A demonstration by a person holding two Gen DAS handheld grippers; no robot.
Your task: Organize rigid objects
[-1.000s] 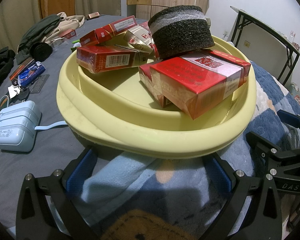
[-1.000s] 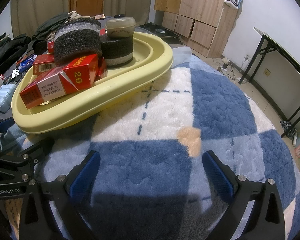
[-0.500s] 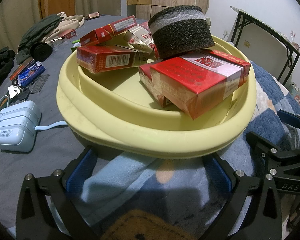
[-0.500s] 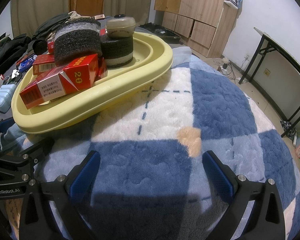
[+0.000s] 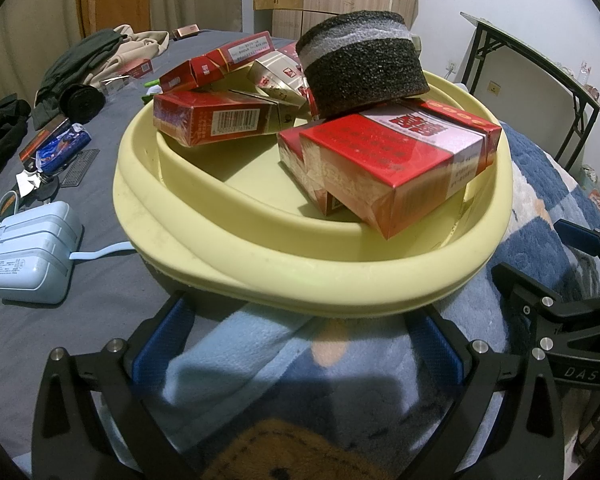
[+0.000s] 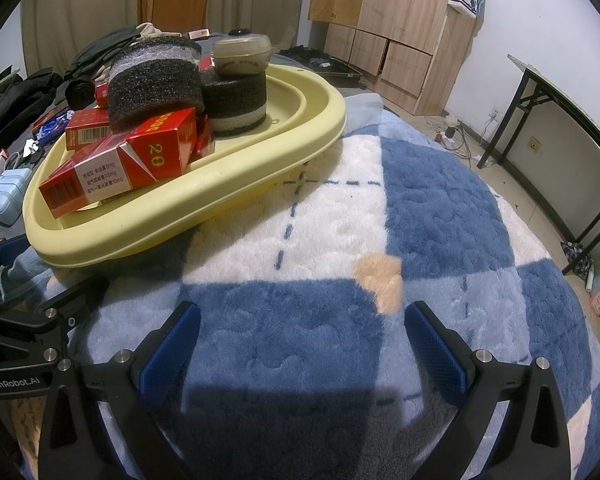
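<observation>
A pale yellow basin [image 5: 340, 276] [image 6: 228, 188] rests on a blue and white plush blanket [image 6: 420, 208]. It holds several red cartons [image 5: 396, 160] [image 6: 124, 164], a black foam ring [image 5: 364, 64] [image 6: 156, 80], a second foam ring [image 6: 236, 100] and a small lidded jar [image 6: 242, 56] on top of it. My left gripper [image 5: 300, 344] stands open just short of the basin's near rim, nothing between its fingers. My right gripper [image 6: 300, 344] is open over bare blanket, to the right of the basin.
Left of the basin on the grey sheet lie a light blue charger case [image 5: 32, 252], a blue packet [image 5: 60, 152], a black round object [image 5: 80, 100] and piled clothes [image 5: 100, 52]. A wooden cabinet [image 6: 388, 20] and a folding table [image 6: 560, 120] stand beyond the bed.
</observation>
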